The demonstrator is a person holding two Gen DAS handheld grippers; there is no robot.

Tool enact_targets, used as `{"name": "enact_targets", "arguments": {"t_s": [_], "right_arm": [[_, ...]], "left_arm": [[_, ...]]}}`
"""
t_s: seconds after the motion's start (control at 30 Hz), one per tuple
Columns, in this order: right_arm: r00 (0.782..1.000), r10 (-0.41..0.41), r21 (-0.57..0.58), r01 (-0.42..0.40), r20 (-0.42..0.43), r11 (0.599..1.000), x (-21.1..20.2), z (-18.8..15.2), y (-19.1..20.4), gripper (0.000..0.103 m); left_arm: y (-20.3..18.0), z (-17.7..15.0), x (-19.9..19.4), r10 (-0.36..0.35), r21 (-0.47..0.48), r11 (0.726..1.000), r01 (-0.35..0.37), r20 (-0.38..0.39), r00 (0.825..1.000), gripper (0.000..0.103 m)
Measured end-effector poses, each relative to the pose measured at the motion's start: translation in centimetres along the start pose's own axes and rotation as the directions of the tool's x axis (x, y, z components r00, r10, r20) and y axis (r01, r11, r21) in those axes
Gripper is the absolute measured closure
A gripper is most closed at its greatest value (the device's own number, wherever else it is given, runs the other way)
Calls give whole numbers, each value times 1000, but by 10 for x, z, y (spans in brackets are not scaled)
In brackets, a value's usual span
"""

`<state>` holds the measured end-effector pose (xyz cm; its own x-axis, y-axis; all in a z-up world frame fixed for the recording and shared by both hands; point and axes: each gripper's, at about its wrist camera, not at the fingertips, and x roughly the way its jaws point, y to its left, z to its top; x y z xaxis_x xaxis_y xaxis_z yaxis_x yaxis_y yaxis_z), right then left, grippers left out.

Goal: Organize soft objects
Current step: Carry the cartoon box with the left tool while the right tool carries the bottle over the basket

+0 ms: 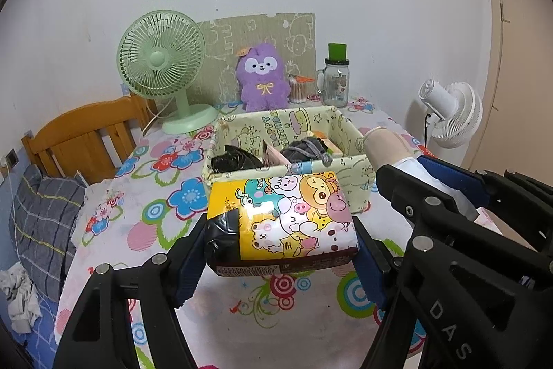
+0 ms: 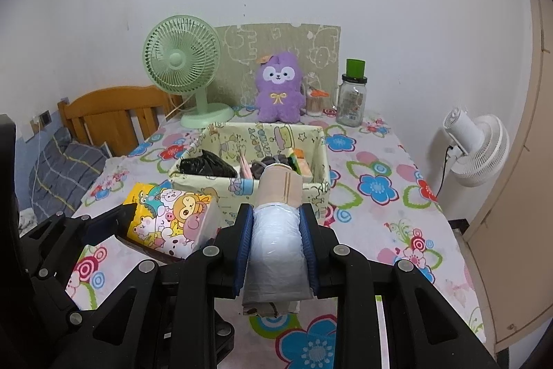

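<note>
Left gripper (image 1: 280,251) clamped on cartoon tissue pack (image 1: 290,217), held above the floral tablecloth (image 1: 145,217). Right gripper (image 2: 276,230) clamped on a plastic-wrapped roll (image 2: 276,230), at its 12 o'clock the divided fabric box (image 2: 249,185). Purple plush (image 2: 279,89) beyond box, 12 o'clock.

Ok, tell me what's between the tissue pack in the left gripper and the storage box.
Nothing visible. The tissue pack, clamped in the left gripper, hangs above the tablecloth just short of the box. The near left compartment already holds a black bag.
</note>
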<state>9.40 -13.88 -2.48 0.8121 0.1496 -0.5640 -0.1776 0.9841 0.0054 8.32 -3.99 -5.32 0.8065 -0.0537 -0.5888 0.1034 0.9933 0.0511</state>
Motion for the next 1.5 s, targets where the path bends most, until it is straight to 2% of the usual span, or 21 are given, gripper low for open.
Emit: {"name": "enact_targets", "arguments": {"t_s": [0.6,1.23,1.5], "right_arm": [[1000,13,-3,-13,5,1000,24,21,2,72],[1000,13,-5,-13,4,1000,64,52,-2,72],[999,43,8,-43,-6,999,84,63,-7,72]], "left_arm": [[9,20,22,14,-8,1000,-14,11,1000,26],[18,52,62,0,-27,1000,0,13,1000,26],[21,61,76,-1,-37,999,1,3,1000,26]]}}
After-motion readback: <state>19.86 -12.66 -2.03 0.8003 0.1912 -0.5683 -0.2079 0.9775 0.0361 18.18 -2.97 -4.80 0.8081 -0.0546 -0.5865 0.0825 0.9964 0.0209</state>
